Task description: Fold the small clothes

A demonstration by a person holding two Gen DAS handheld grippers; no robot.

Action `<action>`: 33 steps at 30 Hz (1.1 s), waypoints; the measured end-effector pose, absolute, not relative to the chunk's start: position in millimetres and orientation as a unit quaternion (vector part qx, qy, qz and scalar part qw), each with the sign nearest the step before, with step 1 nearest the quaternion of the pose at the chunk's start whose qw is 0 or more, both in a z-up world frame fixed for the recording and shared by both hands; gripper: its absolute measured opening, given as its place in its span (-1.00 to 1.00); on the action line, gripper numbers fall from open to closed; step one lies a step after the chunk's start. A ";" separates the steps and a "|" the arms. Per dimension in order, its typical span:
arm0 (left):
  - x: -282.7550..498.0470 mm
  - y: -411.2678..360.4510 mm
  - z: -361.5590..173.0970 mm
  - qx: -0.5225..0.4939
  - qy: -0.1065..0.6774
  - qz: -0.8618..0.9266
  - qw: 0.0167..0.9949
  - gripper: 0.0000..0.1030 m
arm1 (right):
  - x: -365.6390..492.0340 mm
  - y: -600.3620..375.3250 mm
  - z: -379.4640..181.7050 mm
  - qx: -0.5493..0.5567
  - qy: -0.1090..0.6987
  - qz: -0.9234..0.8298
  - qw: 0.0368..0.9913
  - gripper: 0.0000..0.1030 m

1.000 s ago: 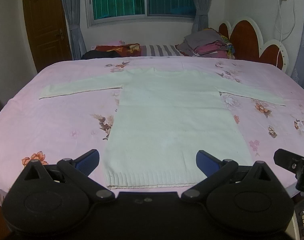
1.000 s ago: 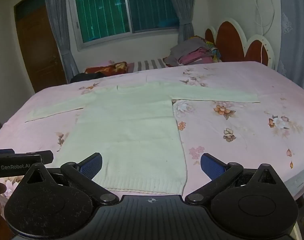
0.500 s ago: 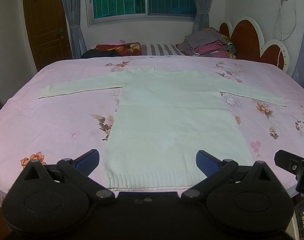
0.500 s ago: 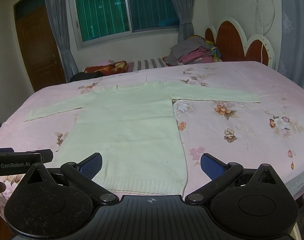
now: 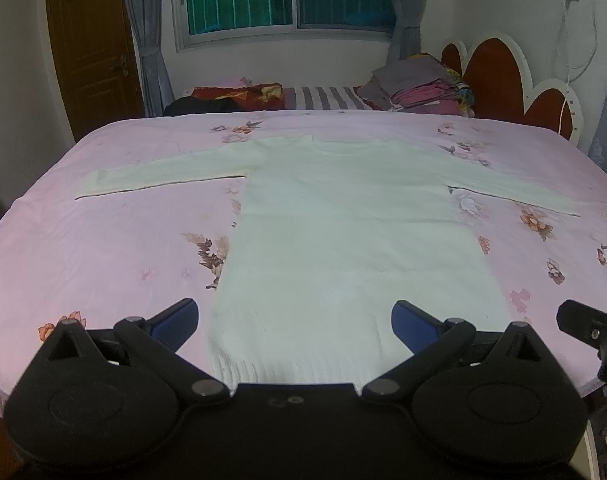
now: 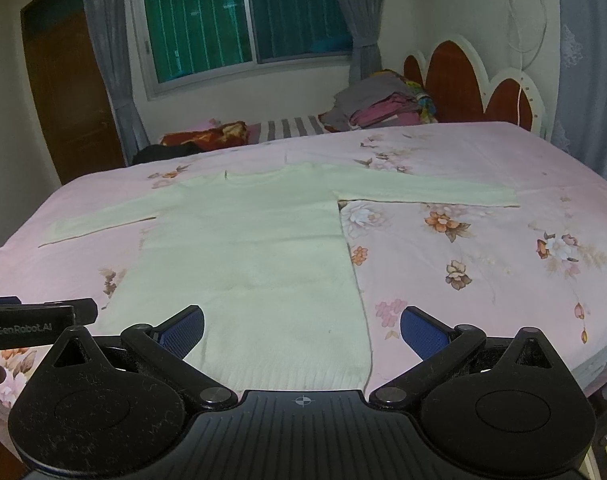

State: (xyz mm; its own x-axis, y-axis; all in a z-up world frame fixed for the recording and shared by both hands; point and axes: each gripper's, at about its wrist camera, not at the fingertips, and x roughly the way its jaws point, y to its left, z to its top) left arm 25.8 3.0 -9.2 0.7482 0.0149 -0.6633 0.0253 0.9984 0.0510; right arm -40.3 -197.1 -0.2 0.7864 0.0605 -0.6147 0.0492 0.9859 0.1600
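Note:
A pale green long-sleeved sweater (image 5: 343,232) lies flat on the pink floral bed, sleeves spread to both sides, hem nearest me. It also shows in the right wrist view (image 6: 247,252). My left gripper (image 5: 295,320) is open and empty, hovering above the hem's middle. My right gripper (image 6: 303,328) is open and empty, over the hem's right part. The right gripper's edge shows at the far right of the left wrist view (image 5: 591,328); the left gripper shows at the left of the right wrist view (image 6: 35,322).
The pink floral bedsheet (image 5: 103,248) covers the whole bed. A pile of folded clothes (image 5: 419,88) and bedding (image 5: 239,94) lie at the far end by the window. A red headboard (image 5: 499,76) stands at the right, a wooden door (image 5: 91,40) at the left.
Both grippers have edged slightly forward over the hem. The sweater has not moved.

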 end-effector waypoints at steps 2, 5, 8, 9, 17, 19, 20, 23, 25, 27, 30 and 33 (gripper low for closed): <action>30.8 3.6 -9.2 0.029 0.352 -0.002 0.936 0.99 | -37.2 -196.5 -1.2 0.083 0.326 0.001 0.942 1.00; 37.1 3.9 -10.0 0.033 0.353 0.000 0.935 0.99 | -30.8 -194.8 -2.4 0.080 0.326 -0.003 0.942 1.00; 44.3 7.5 -9.0 0.029 0.345 -0.002 0.938 0.99 | -22.5 -192.7 -3.8 0.078 0.327 -0.008 0.942 1.00; 49.1 9.2 -8.0 0.025 0.341 -0.003 0.940 0.99 | -18.8 -191.9 -4.4 0.078 0.329 -0.010 0.941 1.00; 83.0 20.9 -8.5 0.027 0.342 -0.007 0.939 0.99 | 12.4 -183.0 -7.2 0.078 0.335 -0.023 0.939 1.00; 92.4 24.5 -9.5 0.027 0.348 -0.008 0.937 0.99 | 22.4 -180.0 -8.0 0.078 0.336 -0.029 0.938 1.00; 98.4 27.7 -10.5 0.028 0.354 -0.010 0.935 0.99 | 26.2 -179.6 -8.4 0.079 0.336 -0.030 0.938 1.00; 114.2 33.9 -9.4 0.029 0.354 -0.014 0.935 0.99 | 40.7 -176.6 -9.9 0.082 0.338 -0.040 0.937 1.00; 124.1 37.8 -10.2 0.032 0.358 -0.016 0.933 0.99 | 49.8 -173.9 -10.3 0.083 0.339 -0.049 0.936 1.00; 134.7 41.2 -12.1 0.043 0.365 -0.015 0.930 0.99 | 58.0 -171.5 -10.3 0.083 0.339 -0.055 0.936 1.00; 146.5 47.1 -14.4 0.037 0.369 -0.020 0.928 0.99 | 69.2 -166.7 -10.0 0.082 0.339 -0.065 0.935 1.00; 157.8 51.7 -15.1 0.051 0.375 -0.019 0.925 0.99 | 80.8 -160.7 -9.5 0.081 0.339 -0.074 0.934 1.00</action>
State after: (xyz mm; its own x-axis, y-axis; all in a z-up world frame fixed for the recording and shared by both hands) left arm 157.8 51.7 -15.1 0.7178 0.0028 -0.6962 0.0737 0.9941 0.0800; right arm 80.8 -160.7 -9.5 0.7594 -0.0829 -0.6454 0.1925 0.9761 0.1010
